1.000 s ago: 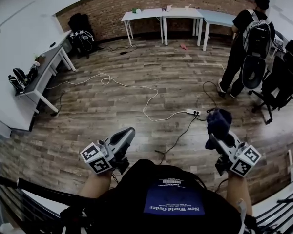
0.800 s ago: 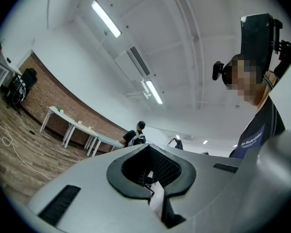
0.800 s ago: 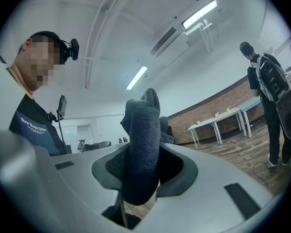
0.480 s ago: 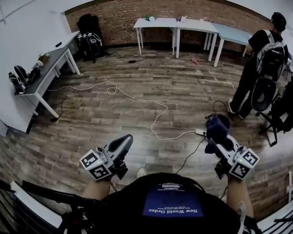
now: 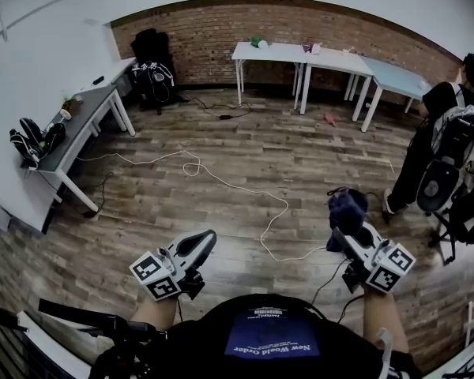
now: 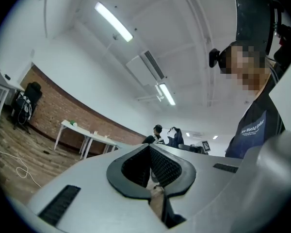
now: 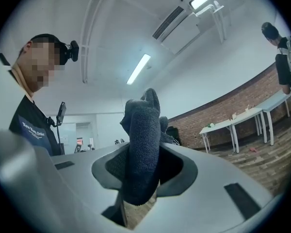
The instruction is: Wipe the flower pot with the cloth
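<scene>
In the head view my right gripper (image 5: pixel 344 226) is shut on a dark blue cloth (image 5: pixel 346 208) that bunches up above its jaws. The right gripper view shows the cloth (image 7: pixel 143 149) pinched upright between the pads of that gripper (image 7: pixel 140 191). My left gripper (image 5: pixel 204 237) is shut with nothing in it, and its jaws (image 6: pixel 155 191) meet with no gap. Both grippers are held out level over the wooden floor. A small pot with a plant (image 5: pixel 67 103) stands far off on the grey desk (image 5: pixel 83 121) at the left.
White tables (image 5: pixel 300 54) line the brick back wall. A white cable (image 5: pixel 237 188) snakes across the floor ahead of me. A person with a backpack (image 5: pixel 450 148) stands at the right beside black chairs (image 5: pixel 466 212). A black rail (image 5: pixel 71 314) runs at the lower left.
The whole room has shifted in the head view: the white tables and the standing person have slid to the right. Both grippers keep the same pose, the cloth still in the right one.
</scene>
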Available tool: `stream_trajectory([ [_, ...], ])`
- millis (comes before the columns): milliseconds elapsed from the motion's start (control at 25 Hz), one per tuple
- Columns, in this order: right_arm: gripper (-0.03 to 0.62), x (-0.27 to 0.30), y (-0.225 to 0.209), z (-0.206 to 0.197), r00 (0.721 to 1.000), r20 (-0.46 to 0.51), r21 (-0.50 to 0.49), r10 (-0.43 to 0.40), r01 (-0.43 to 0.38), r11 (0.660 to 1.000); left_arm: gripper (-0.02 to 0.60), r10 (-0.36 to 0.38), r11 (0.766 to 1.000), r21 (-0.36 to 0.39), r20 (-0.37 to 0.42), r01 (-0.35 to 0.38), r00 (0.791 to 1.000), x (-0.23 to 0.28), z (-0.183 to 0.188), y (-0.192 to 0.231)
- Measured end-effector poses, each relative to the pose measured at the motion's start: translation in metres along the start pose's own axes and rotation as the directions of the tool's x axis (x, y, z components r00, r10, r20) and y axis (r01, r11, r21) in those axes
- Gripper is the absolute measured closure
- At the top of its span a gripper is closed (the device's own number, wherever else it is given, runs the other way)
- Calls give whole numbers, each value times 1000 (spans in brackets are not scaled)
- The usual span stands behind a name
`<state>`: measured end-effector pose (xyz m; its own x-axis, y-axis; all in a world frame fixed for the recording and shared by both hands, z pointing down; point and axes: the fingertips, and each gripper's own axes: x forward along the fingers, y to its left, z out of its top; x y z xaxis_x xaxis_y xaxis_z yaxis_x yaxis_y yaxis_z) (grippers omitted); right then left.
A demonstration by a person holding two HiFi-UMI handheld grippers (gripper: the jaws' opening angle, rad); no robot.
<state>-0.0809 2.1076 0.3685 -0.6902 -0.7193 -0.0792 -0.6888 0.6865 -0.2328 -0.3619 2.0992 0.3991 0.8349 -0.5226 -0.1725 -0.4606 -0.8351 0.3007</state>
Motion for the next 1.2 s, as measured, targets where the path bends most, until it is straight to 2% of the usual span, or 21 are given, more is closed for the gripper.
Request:
stream_trajectory([
  [200,480,36,-63,4,1000,-25,29,2,-1,1000,578,16,1000,-20,-9,-16,1000,48,1,49],
  [360,480,74,-124,15,999,-19,27,39,-38,999,578,47,999,0,1,-47,999,93,7,93],
  [720,480,158,-318,75,983,-44,-5,180,-180,984,578,154,987,29,67,-156,986,264,29,187],
  [800,480,178,-355,82,981,-46,-9,190,-190,982,578,174,985,3,82,-175,981,293,31,213],
  [880,480,200,-388,85,981,-48,6,190,-190,982,578,175,985,-20,73,-174,982,322,29,234],
  [1000,480,237,-428,90,980,-47,18,192,-191,981,578,166,986,2,27,-166,986,356,31,270],
  [1200,480,310,-487,89,985,-50,4,165,-165,986,578,126,992,-25,28,-125,992,402,39,361],
])
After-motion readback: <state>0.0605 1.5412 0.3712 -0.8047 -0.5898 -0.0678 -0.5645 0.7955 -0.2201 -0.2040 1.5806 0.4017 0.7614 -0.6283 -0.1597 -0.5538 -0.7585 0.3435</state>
